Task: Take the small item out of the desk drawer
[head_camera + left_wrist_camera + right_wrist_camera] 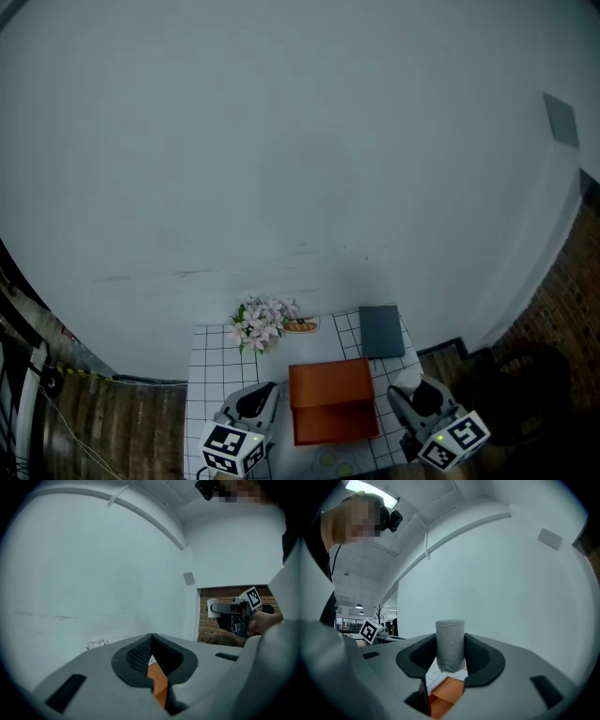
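An orange desk drawer box [333, 401] stands on the white grid-patterned table [211, 366], with its drawer pulled out toward me. My right gripper [451, 657] is shut on a small grey roll [450, 637], which stands upright between the jaws, raised above the orange box [445, 693]. In the head view that gripper [401, 396] is right of the box. My left gripper [265, 392] is left of the box. Its jaws meet at the tips with nothing between them [151, 638], and the orange box [159, 682] shows below them.
A bunch of pale pink flowers [261, 322], a small bread-like item [300, 326] and a grey notebook [381, 331] lie behind the box. A pale round object [333, 461] sits at the table's front edge. A white wall rises behind the table and a brick wall [562, 309] stands at the right.
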Action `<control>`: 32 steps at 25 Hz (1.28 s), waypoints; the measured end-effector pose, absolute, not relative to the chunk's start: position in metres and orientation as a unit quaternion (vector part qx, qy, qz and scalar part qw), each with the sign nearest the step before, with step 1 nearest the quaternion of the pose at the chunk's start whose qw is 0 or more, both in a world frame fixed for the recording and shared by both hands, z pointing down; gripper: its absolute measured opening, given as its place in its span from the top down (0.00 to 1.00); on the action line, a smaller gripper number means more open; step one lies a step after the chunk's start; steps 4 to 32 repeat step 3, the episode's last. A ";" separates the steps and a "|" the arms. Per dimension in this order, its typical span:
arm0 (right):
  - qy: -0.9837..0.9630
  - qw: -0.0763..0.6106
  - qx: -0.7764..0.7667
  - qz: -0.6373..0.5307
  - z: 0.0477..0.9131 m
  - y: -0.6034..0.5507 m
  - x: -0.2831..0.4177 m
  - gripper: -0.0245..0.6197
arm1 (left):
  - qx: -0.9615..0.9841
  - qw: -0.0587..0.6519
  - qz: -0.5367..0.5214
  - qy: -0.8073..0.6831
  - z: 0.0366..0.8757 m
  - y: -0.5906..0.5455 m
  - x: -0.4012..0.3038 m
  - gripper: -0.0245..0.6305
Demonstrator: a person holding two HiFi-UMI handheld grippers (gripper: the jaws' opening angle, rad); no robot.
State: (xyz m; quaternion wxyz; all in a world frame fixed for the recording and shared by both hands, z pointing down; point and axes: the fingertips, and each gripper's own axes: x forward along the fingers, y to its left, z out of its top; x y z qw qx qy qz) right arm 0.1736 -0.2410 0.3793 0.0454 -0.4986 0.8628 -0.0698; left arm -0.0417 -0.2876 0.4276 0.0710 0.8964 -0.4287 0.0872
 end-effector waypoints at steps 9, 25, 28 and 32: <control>0.863 0.046 -0.498 -0.071 0.380 -0.242 0.175 0.70 | 0.897 0.071 0.088 -0.426 0.428 -0.287 -0.039 0.96; 0.863 0.046 -0.498 -0.071 0.380 -0.242 0.175 0.70 | 0.897 0.071 0.088 -0.426 0.428 -0.287 -0.039 0.96; 0.863 0.046 -0.498 -0.071 0.380 -0.242 0.175 0.70 | 0.897 0.071 0.088 -0.426 0.428 -0.287 -0.039 0.96; 0.863 0.046 -0.498 -0.071 0.380 -0.242 0.175 0.70 | 0.897 0.071 0.088 -0.426 0.428 -0.287 -0.039 0.96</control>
